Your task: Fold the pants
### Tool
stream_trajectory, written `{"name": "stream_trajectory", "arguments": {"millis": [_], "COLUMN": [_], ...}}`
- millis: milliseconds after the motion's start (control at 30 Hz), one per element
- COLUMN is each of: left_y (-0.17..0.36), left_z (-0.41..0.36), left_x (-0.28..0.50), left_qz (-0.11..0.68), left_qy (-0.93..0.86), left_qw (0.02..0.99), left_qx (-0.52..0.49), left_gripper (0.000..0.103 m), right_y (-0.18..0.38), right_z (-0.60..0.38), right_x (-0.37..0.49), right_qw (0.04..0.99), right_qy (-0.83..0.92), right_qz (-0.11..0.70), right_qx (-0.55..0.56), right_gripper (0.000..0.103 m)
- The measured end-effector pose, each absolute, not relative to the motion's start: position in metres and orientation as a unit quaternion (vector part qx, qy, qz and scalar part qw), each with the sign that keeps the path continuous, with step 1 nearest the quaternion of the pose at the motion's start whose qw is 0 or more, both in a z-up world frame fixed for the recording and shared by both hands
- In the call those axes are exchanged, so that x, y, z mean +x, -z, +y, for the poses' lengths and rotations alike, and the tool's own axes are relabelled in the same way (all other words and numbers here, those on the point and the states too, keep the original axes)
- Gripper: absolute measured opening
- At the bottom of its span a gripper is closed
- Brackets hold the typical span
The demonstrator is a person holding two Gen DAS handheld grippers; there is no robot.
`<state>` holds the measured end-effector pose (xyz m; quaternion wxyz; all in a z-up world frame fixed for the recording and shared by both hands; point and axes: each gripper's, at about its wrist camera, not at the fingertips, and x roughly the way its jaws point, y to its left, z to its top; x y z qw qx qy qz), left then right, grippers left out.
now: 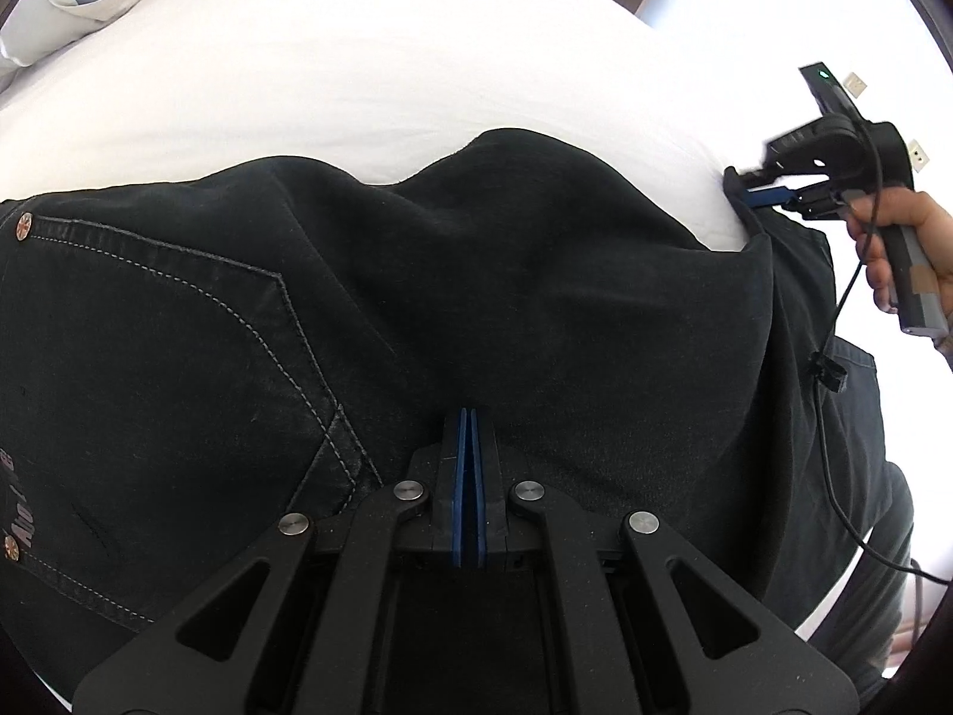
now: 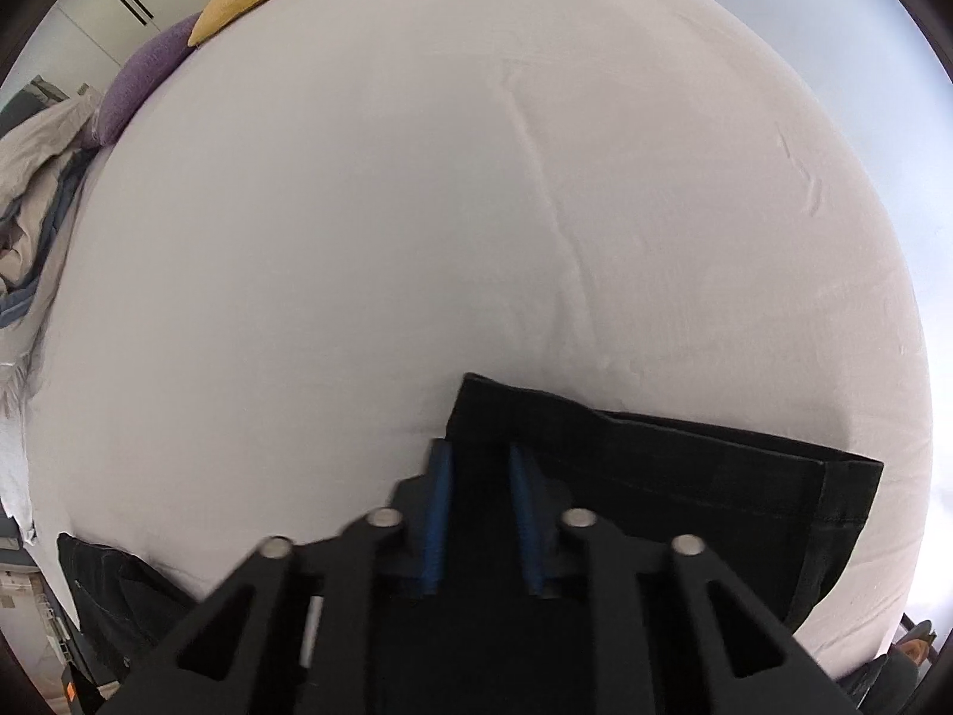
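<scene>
Pants (image 1: 476, 274) laid across the white bed (image 1: 357, 77), pinched at two points.
Left gripper (image 1: 467, 417) is pressed together on denim; right gripper (image 2: 476, 465) straddles the cuff, slightly parted; both ends should be carried level.

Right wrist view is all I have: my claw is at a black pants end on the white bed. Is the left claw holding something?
Observer: Yes. The left claw is shut on the black pants, with its pads pressed together on the fabric.
Operator: Which part of the pants is there?
Observer: The upper part. A back pocket with light stitching lies to the left of that claw.
Operator: Is the cloth flat beyond it?
Observer: No, it rises in a hump in front of the white bed.
</scene>
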<state>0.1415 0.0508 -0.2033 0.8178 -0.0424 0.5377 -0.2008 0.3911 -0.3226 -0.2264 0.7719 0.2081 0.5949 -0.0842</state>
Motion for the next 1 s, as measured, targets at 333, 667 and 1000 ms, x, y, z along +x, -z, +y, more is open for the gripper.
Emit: {"name": "stream_trajectory", "arguments": {"millis": [333,667,1000], "left_y": [0.203,0.196,0.201], "left_z": [0.044,0.022,0.018], "left_x": [0.136,0.134,0.135], "left_qz": [0.542,0.546,0.54], "left_qy": [0.179,0.154,0.164], "left_qw": [0.821,0.824,0.825], "left_qx": [-0.024,-0.003,-0.024], "left_gripper": [0.001,0.001,0.001], "right_y": [0.147,0.155,0.237], "right_z": [-0.366,-0.323,-0.295], "right_x": [0.293,0.331,0.405], "right_qw": [0.845,0.816,0.752], "right_qy": [0.062,0.024,0.12], "right_qz": [0.464,0.533,0.633], "right_qx": [0.257,0.224,0.142], "right_gripper": [0.003,0.087,0.067]}}
